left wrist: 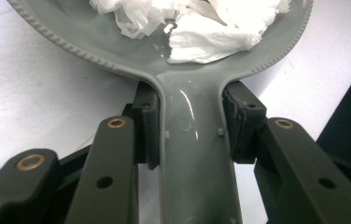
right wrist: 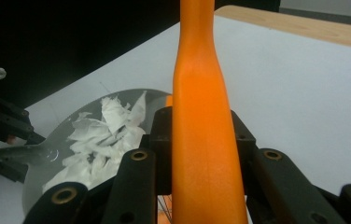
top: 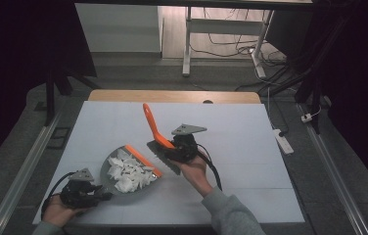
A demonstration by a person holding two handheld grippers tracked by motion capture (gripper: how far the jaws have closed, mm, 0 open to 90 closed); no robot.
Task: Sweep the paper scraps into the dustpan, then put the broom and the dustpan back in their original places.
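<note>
A grey dustpan (top: 103, 171) with an orange front lip (top: 143, 159) lies on the white table (top: 241, 147) at the front left, and white paper scraps (top: 128, 172) are heaped in it. My left gripper (top: 103, 195) is shut on its handle (left wrist: 192, 154), one pad on each side; the scraps (left wrist: 211, 32) lie just beyond. My right gripper (top: 171, 149) is shut on an orange-handled brush (top: 151, 125), held just right of the pan. The handle (right wrist: 201, 121) points up and away, and the grey brush head (top: 162, 157) hangs near the pan's lip.
The table's wooden far edge (top: 172, 96) lies beyond the white sheet. A power strip (top: 283, 141) and cables lie on the floor to the right. White desk legs (top: 187, 49) stand farther back. Metal rails (top: 20, 171) run along both sides of the table.
</note>
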